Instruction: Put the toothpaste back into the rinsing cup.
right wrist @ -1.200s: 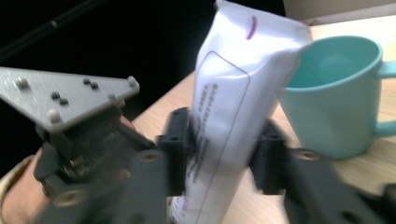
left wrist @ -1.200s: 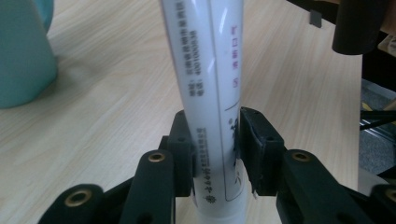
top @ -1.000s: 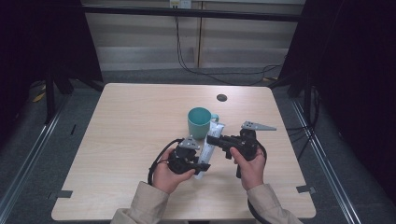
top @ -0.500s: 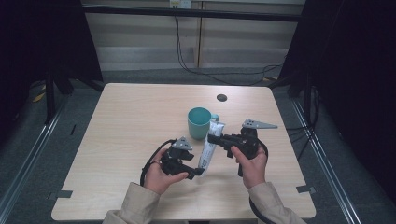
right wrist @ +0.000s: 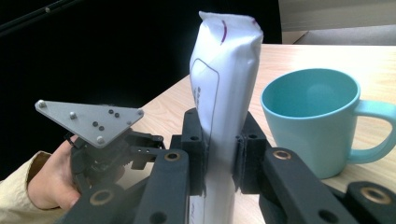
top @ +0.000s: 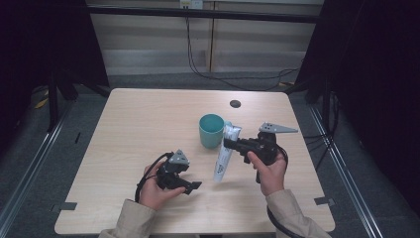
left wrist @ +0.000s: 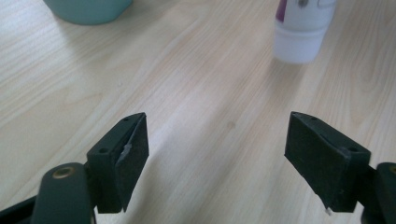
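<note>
A white tube (top: 224, 157) with purple print slants over the table, cap end low, in the high view. My right gripper (top: 230, 144) is shut on its upper part, beside a teal mug (top: 212, 130). In the right gripper view both jaws of that gripper (right wrist: 223, 140) squeeze the tube (right wrist: 226, 70), and the mug (right wrist: 317, 121) stands just right of it. My left gripper (top: 190, 185) sits lower left of the tube, apart from it. In the left gripper view this gripper (left wrist: 217, 154) is open over bare wood, with the tube's cap (left wrist: 301, 37) ahead and the mug's base (left wrist: 88, 8) at top left.
The light wooden table (top: 138, 124) has a small black round mark (top: 235, 103) near its far edge. Dark curtains and floor rails surround the table. Cables trail from both grippers toward the person's sleeves at the front edge.
My left gripper has drawn back from the tube toward the front left and now stands open. The right gripper keeps its hold on the tube beside the mug.
</note>
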`<state>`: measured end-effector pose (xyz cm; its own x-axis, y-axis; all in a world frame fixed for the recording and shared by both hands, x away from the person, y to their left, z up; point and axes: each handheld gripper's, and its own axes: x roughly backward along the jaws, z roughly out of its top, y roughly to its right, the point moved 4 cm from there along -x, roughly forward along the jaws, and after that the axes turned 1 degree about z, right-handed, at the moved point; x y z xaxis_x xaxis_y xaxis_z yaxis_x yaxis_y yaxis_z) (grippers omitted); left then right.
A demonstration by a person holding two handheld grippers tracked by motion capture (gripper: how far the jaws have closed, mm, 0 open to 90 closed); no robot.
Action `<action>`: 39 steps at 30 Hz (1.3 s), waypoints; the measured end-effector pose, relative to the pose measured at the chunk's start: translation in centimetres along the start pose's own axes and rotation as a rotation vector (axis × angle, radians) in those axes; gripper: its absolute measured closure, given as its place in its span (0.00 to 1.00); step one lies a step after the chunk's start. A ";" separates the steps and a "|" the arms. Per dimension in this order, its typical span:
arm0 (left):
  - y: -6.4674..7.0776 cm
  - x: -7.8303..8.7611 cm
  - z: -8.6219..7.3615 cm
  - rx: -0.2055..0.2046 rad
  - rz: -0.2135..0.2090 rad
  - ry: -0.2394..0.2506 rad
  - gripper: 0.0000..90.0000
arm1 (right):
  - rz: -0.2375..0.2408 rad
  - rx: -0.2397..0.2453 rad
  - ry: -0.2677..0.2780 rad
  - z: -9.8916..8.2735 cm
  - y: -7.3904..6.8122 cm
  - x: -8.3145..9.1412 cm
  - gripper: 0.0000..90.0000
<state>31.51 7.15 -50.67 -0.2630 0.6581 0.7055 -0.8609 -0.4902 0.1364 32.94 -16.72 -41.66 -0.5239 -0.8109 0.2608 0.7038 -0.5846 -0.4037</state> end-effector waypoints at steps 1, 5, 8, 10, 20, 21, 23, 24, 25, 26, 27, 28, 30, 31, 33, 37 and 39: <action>0.0 0.0 0.0 0.000 0.000 0.000 0.24 | 0.000 0.000 0.000 0.0 0.0 0.0 0.85; -0.6 0.3 -0.8 0.016 0.015 0.018 0.23 | -0.002 0.002 -0.002 0.3 0.2 0.0 0.85; -0.9 0.5 -1.2 0.008 0.025 0.021 0.23 | -0.007 0.004 -0.004 0.5 0.2 0.0 0.85; -1.0 0.5 -1.4 0.009 0.037 0.020 0.23 | -0.008 0.006 -0.003 0.6 0.3 -0.1 0.85; -1.3 0.4 -2.3 0.003 0.058 0.022 0.23 | -0.017 0.024 -0.009 1.4 0.1 -0.1 0.85; -1.3 0.3 -2.4 0.003 0.052 0.026 0.23 | -0.016 0.027 -0.007 1.5 0.1 -0.2 0.85; -1.3 0.1 -2.6 0.006 0.052 0.023 0.22 | -0.016 0.024 -0.006 1.7 0.1 -0.2 0.85; -1.4 0.0 -2.8 0.005 0.052 0.016 0.22 | -0.017 0.029 -0.004 1.9 0.1 -0.3 0.85; -1.4 0.0 -2.8 0.005 0.052 0.016 0.22 | -0.017 0.029 -0.004 1.9 0.1 -0.3 0.85; -1.4 -0.1 -3.1 0.003 0.054 0.007 0.21 | -0.018 0.028 -0.002 2.1 0.1 -0.4 0.85; -1.4 -0.1 -3.1 0.003 0.054 0.007 0.21 | -0.018 0.028 -0.002 2.1 0.1 -0.4 0.85; -1.4 -0.1 -3.1 -0.002 0.054 0.011 0.20 | -0.015 0.028 0.003 2.4 0.1 -0.5 0.85; -1.4 0.0 -3.2 -0.013 0.056 0.013 0.20 | -0.017 0.030 0.007 2.6 0.1 -0.6 0.85; -1.4 0.0 -3.2 -0.013 0.056 0.013 0.20 | -0.017 0.030 0.007 2.6 0.1 -0.6 0.85; -1.4 0.0 -3.3 -0.021 0.057 0.018 0.20 | -0.018 0.027 0.007 2.8 0.2 -0.6 0.85; -1.4 -0.1 -3.4 -0.028 0.057 0.037 0.18 | -0.024 0.027 0.007 3.0 0.3 -0.7 0.85; -1.3 -0.2 -3.5 -0.039 0.058 0.042 0.18 | -0.031 0.031 0.009 3.1 0.3 -0.8 0.85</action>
<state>31.15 9.67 -53.43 -0.3305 0.6525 0.6819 -0.8594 -0.5067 0.0683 35.07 -16.37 -39.24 -0.5496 -0.7923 0.2651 0.7019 -0.6099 -0.3678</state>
